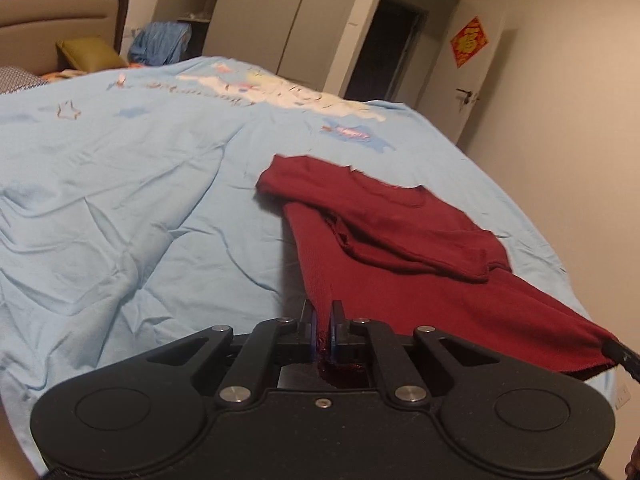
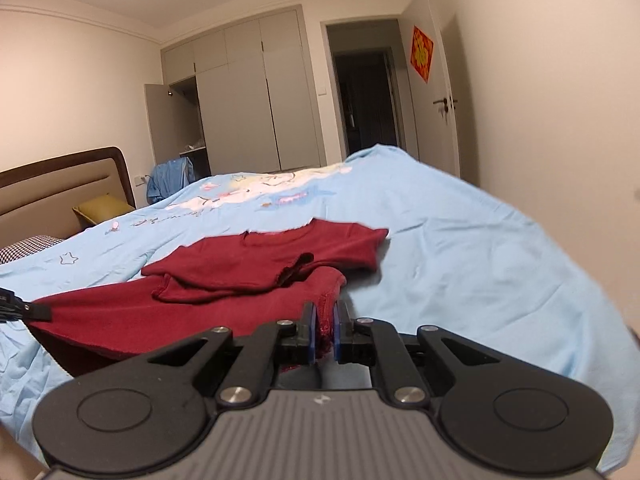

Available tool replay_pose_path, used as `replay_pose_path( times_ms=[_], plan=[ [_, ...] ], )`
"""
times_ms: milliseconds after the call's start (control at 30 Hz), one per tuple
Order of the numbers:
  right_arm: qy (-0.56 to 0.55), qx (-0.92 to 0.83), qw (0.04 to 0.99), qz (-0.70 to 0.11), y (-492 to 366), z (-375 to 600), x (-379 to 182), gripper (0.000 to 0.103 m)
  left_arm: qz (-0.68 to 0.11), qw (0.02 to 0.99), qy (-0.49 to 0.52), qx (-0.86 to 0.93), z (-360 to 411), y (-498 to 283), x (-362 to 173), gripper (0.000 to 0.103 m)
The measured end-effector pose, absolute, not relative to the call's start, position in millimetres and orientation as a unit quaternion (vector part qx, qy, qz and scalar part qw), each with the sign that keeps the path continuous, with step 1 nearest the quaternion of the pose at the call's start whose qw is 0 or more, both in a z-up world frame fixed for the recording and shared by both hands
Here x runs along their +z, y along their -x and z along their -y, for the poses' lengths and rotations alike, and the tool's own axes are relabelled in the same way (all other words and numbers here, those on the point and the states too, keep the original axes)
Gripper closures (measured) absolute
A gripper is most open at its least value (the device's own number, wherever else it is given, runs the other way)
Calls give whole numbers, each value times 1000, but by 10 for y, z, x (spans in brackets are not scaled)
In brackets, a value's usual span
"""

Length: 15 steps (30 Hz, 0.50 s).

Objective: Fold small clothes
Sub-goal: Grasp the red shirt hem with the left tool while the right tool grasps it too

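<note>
- The dark red shirt [image 1: 400, 248] lay on a light blue bedspread [image 1: 120, 180] on the bed, its upper part flat on the cover with the neckline turned away from both cameras.
- One short sleeve [image 2: 216, 280] was folded in across the chest.
- The left gripper [image 1: 323, 320] was pinched tight on one bottom corner of the shirt, red cloth bunched between its blue pads [image 1: 313, 326].
- The right gripper [image 2: 325, 322] was clamped on the other bottom corner in the same way, cloth squeezed between its jaws.
- The hem edge ran between the two grippers and stood raised off the bedspread, casting a shadow beneath it.
- In the left wrist view the tip of the right gripper showed at the far corner of the hem.
- Behind the bed stood a padded headboard [image 2: 52, 192], a grey wardrobe [image 2: 256, 112] with one door ajar, and an open doorway [image 2: 366, 100].
- A red paper ornament [image 2: 422, 54] hung on the door beside that doorway.
</note>
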State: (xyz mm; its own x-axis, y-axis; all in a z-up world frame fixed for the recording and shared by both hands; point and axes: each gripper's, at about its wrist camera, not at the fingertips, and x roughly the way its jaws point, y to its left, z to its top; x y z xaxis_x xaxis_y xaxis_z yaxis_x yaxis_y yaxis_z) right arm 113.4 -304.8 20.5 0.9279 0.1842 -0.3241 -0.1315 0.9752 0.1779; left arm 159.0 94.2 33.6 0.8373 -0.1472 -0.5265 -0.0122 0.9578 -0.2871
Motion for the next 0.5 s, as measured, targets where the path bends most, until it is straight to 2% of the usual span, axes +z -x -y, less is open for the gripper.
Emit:
replay_pose_path(
  times_ms=[200, 500],
  plan=[
    [-58, 72, 973, -211, -867, 3184, 158, 94, -311, 942, 120, -37, -783, -1215, 193, 98],
    [-53, 79, 953, -289, -830, 3118, -238, 94, -349, 923, 161, -12, -856, -1133, -167, 97]
  ],
)
